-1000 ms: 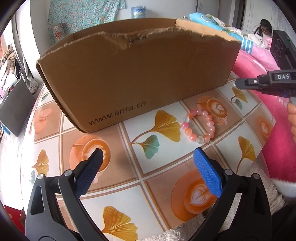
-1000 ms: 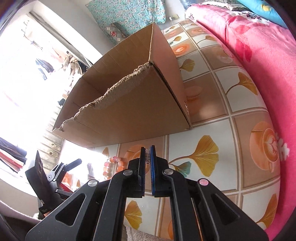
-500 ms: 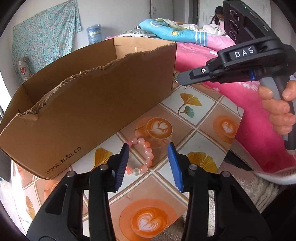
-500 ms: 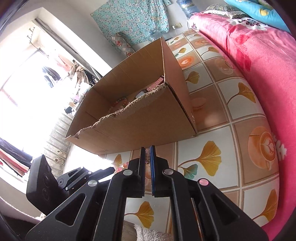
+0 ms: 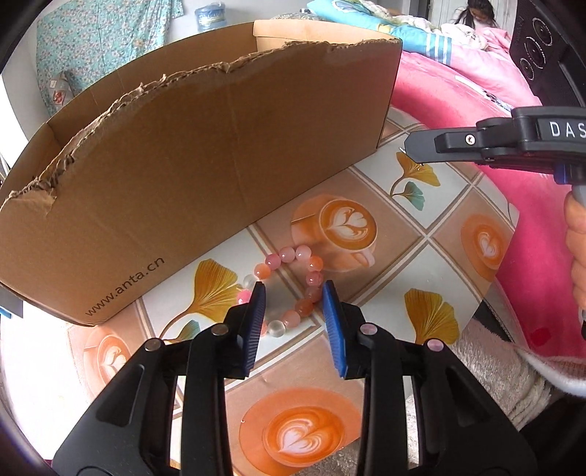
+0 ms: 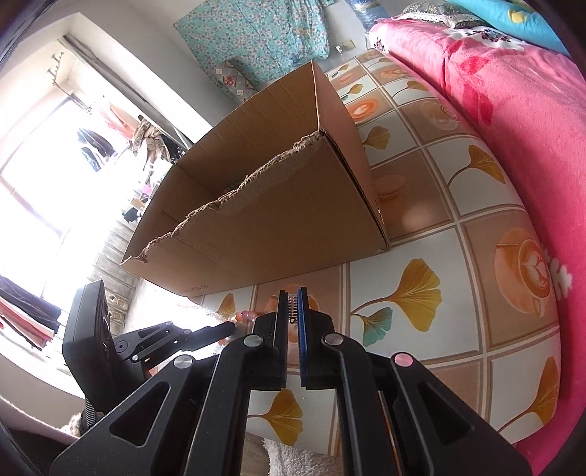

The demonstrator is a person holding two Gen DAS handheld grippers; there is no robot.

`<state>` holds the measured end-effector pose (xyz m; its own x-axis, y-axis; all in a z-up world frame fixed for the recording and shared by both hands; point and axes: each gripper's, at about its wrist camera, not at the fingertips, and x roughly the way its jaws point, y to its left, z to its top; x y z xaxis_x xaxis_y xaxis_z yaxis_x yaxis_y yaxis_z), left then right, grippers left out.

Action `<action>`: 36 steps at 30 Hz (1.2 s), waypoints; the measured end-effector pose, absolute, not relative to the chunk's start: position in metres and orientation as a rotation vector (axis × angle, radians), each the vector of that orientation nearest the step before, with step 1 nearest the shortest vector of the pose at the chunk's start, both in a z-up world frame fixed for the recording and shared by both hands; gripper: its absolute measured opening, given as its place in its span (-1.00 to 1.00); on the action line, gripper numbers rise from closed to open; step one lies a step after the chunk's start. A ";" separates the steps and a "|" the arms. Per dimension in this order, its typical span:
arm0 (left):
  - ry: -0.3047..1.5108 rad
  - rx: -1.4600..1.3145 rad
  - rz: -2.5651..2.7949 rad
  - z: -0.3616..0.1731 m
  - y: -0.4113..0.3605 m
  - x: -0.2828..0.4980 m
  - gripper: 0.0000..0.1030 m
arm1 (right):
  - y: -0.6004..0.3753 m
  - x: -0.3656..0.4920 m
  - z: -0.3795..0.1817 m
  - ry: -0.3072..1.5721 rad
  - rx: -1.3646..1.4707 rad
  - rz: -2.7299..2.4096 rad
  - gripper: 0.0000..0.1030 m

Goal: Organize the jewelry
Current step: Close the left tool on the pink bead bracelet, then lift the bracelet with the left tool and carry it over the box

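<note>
Table (image 5: 421, 234): patterned top carrying all of it, so the work stays flat and within reach.
Box (image 5: 205, 161): open-topped, standing just behind the bracelet; probably where the jewelry goes.
Right gripper (image 6: 292, 311): jaws together and empty, parked to one side, out of the way.
Left gripper (image 5: 291, 311): jaws have just been closing and now sit partly apart astride the bracelet, not visibly pinching it.
Bracelet (image 5: 293, 252): pink beads lying on the table near the box, between the left pads.

Bright window (image 6: 33, 205), pink bed (image 6: 512, 110), perhaps floral wall cloth (image 6: 263, 33).
</note>
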<state>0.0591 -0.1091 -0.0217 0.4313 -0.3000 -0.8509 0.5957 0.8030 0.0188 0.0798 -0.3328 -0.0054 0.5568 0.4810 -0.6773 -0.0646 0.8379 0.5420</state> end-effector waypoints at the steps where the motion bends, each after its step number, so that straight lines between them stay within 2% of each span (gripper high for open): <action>1: 0.980 0.340 -0.568 -0.021 -0.110 0.059 -0.41 | -0.331 0.080 -0.006 0.935 0.483 0.332 -0.90; 33: 0.993 0.335 -0.553 -0.022 -0.117 0.071 -0.41 | -0.314 0.097 -0.037 1.039 0.430 0.300 -0.90; 35: 0.985 0.340 -0.555 -0.023 -0.117 0.071 -0.49 | -0.315 0.097 -0.036 1.033 0.435 0.299 -0.90; 36: 0.982 0.344 -0.556 -0.023 -0.117 0.071 -0.65 | -0.316 0.097 -0.035 1.031 0.437 0.300 -0.90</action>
